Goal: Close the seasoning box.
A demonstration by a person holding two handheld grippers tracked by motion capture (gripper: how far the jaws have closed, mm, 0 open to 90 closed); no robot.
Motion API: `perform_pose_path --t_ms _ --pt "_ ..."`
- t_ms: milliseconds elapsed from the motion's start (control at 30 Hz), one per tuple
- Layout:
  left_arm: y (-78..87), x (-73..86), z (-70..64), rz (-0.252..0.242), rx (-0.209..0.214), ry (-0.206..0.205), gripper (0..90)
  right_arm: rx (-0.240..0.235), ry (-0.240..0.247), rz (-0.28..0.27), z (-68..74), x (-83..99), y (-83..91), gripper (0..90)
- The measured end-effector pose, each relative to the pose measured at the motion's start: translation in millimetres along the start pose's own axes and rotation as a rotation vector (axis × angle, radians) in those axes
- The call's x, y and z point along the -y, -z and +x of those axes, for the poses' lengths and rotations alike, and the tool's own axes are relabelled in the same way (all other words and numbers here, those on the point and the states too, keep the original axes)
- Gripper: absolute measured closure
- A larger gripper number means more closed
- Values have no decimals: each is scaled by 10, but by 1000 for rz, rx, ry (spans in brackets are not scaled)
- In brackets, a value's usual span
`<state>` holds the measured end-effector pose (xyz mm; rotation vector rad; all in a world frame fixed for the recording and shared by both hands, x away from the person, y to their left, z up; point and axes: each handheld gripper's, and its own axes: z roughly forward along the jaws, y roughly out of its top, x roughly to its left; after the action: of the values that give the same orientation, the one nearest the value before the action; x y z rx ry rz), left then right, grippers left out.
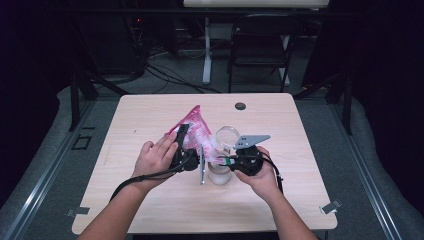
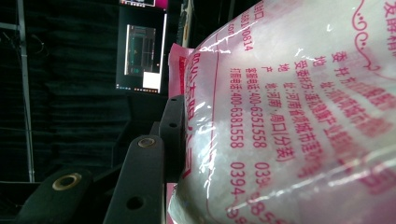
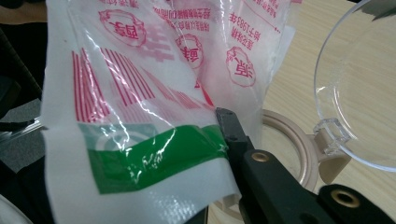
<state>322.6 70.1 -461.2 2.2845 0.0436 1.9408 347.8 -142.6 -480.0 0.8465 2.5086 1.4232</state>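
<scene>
At the middle of the high view a pink-and-white printed plastic bag point(image 1: 194, 127) is held tilted over a clear jar point(image 1: 220, 172) that stands on the light wooden table point(image 1: 150, 200), the bag's upper corner pointing toward the upper left and its lower end coming down toward the jar's mouth. The left gripper point(image 1: 181, 142) sits just left of center, its jaws running up along the bag's left side, with the left hand point(image 1: 155, 157) wrapped around it. In the left gripper view the bag point(image 2: 299, 116) bulges across the right and center of the frame, white granules showing through the film, and one black jaw presses flat against its left edge at lower center; the other jaw is hidden behind the bag, so the jaws appear closed on the bag. The right gripper point(image 1: 227, 161) lies just right of center over the jar, held by the right hand point(image 1: 262, 175). In the right gripper view its jaws pinch the bag's point(image 3: 140, 116) lower edge near a green band at the center of the frame, clamped tight on the film. Behind it, at the right, the jar's beige rim point(image 3: 299, 144) shows, and its clear hinged lid point(image 3: 359, 88) stands open at the upper right.
</scene>
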Motion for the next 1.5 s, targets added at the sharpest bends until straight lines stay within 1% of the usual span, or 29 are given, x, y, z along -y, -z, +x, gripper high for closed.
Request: perform_pose_path --t_ms 167,200,233,367,800,1500 --pt "-3 0 4 -7 -2 0 660 -6 -5 1 -3 4 -9 900" --pt "0 -2 3 -5 3 6 660 -5 -4 2 -3 4 -9 900" --pt "0 -5 12 -10 -5 -4 660 -6 -4 2 -4 4 -10 900" --pt "6 -13 21 -6 -2 2 660 -6 -6 2 -2 5 -14 900" --pt "14 -17 30 -9 -6 -2 660 -7 -5 4 -1 9 -25 900" --pt "30 -29 53 -16 -19 -18 661 -5 -8 8 4 12 -38 900"
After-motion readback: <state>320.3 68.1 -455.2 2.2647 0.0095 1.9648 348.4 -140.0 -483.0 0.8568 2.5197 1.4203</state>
